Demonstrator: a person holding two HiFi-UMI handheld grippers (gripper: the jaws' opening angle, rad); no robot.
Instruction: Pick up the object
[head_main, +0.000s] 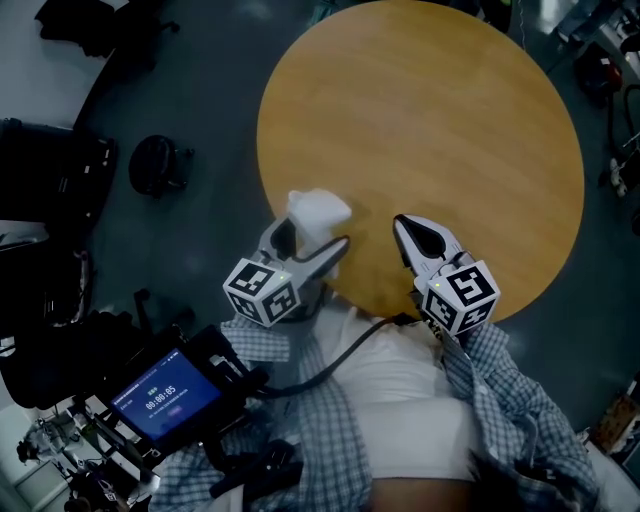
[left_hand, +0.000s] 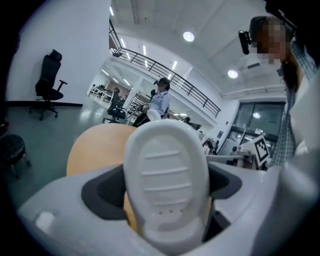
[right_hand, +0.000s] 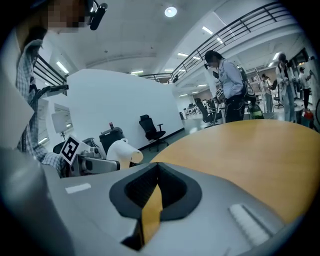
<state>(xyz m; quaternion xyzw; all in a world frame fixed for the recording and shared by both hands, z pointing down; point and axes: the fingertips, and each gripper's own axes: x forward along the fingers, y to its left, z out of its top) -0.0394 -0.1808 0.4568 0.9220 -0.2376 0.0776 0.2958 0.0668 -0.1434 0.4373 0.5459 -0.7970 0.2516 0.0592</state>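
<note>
A white plastic object with a ribbed oval face is held at the near left edge of the round wooden table. My left gripper is shut on it, one jaw on each side, and the object fills the middle of the left gripper view. My right gripper hangs over the table's near edge with its jaws shut and nothing between them; only a thin slit shows at the right gripper. From the right gripper view the white object shows at the left.
Left of the table, a black stool and black bags stand on the grey floor. A device with a lit screen hangs at the person's waist. A person stands beyond the table's far side, and an office chair by the wall.
</note>
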